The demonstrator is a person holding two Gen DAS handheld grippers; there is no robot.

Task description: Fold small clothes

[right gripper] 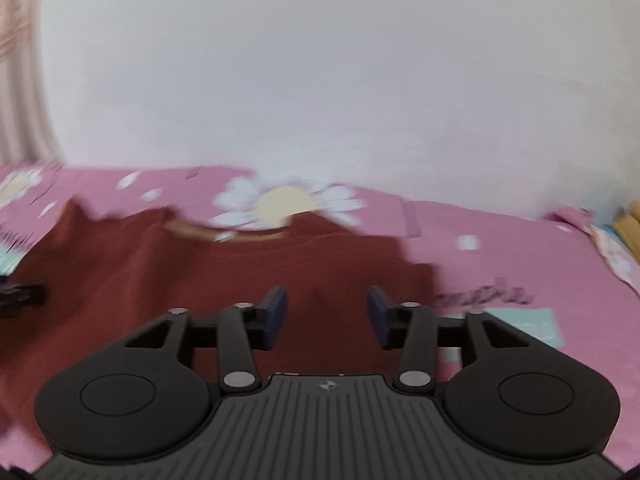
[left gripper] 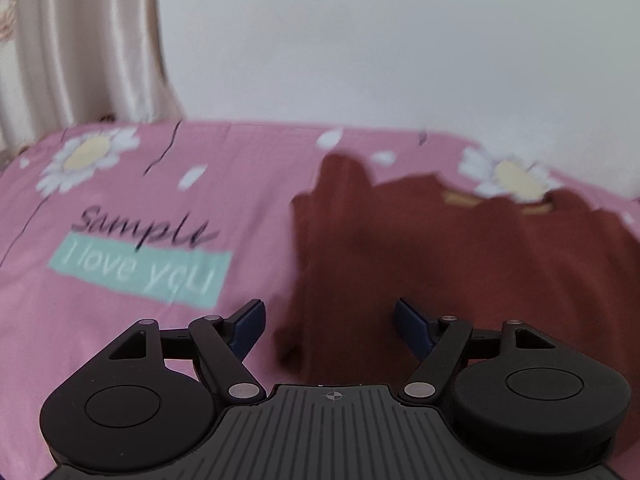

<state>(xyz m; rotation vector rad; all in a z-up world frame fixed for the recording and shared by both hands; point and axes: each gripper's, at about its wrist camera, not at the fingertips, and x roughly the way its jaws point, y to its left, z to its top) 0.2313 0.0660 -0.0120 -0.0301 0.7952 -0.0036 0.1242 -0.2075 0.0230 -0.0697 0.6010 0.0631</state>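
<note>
A small rust-red shirt (left gripper: 460,256) with a tan neck trim lies flat on the pink bed sheet (left gripper: 132,320). My left gripper (left gripper: 329,330) is open and empty, just above the shirt's left edge near its lower part. The shirt also shows in the right wrist view (right gripper: 192,276). My right gripper (right gripper: 327,317) is open and empty above the shirt's right part. The left gripper's black body (right gripper: 20,294) shows at the left edge of the right wrist view. Both views are blurred.
The sheet has daisy prints (right gripper: 284,202) and a teal "I love you" label (left gripper: 140,272). A white wall (left gripper: 380,40) stands behind the bed. A cream curtain (left gripper: 76,48) hangs at the far left. Some light fabric and a yellow item (right gripper: 624,236) lie at the far right.
</note>
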